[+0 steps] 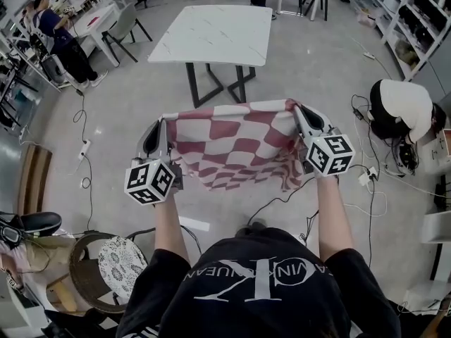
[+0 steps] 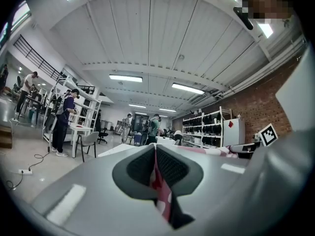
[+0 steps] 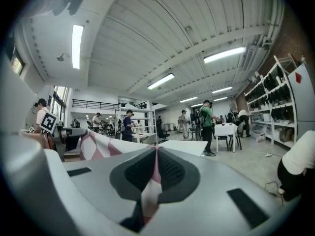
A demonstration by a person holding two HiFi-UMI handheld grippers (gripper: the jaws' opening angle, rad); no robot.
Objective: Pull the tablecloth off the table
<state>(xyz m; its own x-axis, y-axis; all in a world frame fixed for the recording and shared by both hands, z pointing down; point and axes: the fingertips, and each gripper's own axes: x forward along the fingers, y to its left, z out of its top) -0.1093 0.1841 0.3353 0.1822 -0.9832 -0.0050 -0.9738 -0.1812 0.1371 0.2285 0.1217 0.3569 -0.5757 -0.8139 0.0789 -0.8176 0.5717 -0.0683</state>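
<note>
A red-and-white checked tablecloth [image 1: 232,150] hangs in the air between my two grippers, clear of the white marble-top table [image 1: 215,34] farther ahead. My left gripper [image 1: 161,122] is shut on the cloth's left top corner, and my right gripper [image 1: 294,108] is shut on its right top corner. In the left gripper view the tablecloth [image 2: 160,181] is pinched as a thin fold between the left gripper [image 2: 155,149] jaws. The right gripper view shows the tablecloth [image 3: 150,191] clamped the same way in the right gripper [image 3: 156,151]. The cloth sags in folds below the top edge.
The table's top is bare, on black legs [image 1: 215,83]. A person in white [image 1: 402,108] crouches at the right near floor cables [image 1: 366,178]. A round stool [image 1: 106,266] stands at lower left. Shelving [image 1: 405,20] lines the right wall, and a person [image 1: 60,37] stands at far left.
</note>
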